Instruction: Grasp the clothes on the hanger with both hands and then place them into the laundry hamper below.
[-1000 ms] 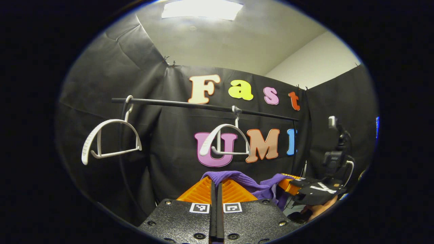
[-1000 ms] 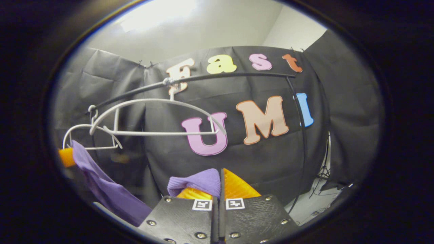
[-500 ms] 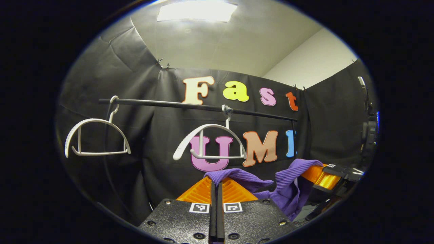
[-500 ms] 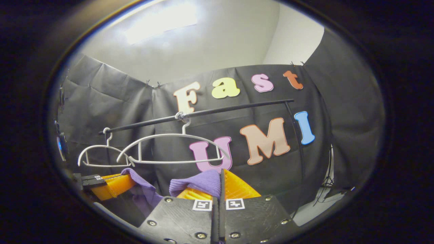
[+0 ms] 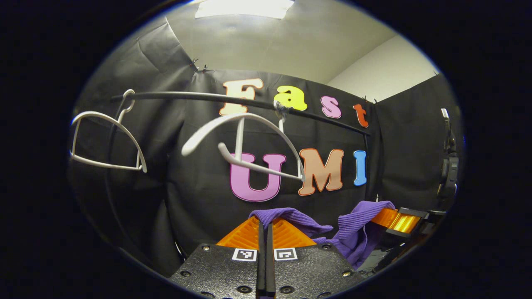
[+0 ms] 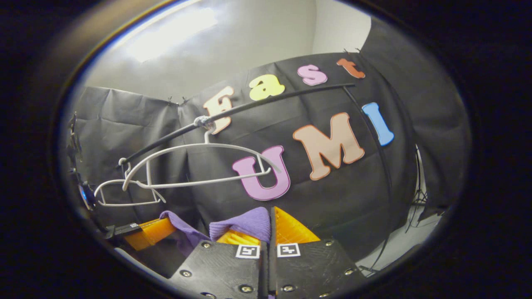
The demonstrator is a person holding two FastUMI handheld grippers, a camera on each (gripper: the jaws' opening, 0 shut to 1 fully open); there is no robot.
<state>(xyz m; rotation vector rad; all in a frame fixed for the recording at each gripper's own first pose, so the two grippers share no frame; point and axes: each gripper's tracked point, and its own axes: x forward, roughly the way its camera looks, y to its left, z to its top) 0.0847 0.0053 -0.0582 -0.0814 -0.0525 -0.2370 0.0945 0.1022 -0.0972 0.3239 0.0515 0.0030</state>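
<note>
The black cloth wall (image 5: 199,182) now takes up more of both views than half a second ago, with the pale ceiling (image 5: 266,45) and its light panel (image 5: 243,7) pushed toward the upper edge, so both cameras sit closer to the rail and tip more steeply up at it. The black rail (image 5: 187,96) has climbed higher in the left gripper view and slants more sharply in the right gripper view, and the two bare white hangers, the nearer hanger (image 5: 245,141) and the farther hanger (image 5: 104,141), loom larger and hang tilted on it. The purple garment (image 5: 353,228) is off the hangers, stretched low between the two grippers as before. The left gripper (image 5: 264,226) stays clamped on a fold of it, its fingers drawn together with cloth bunched over the tips. The right gripper (image 6: 269,224) likewise keeps its fingers pressed together on the ribbed edge (image 6: 243,224), and it shows at the right of the left gripper view, farther off, with cloth draped over it
</note>
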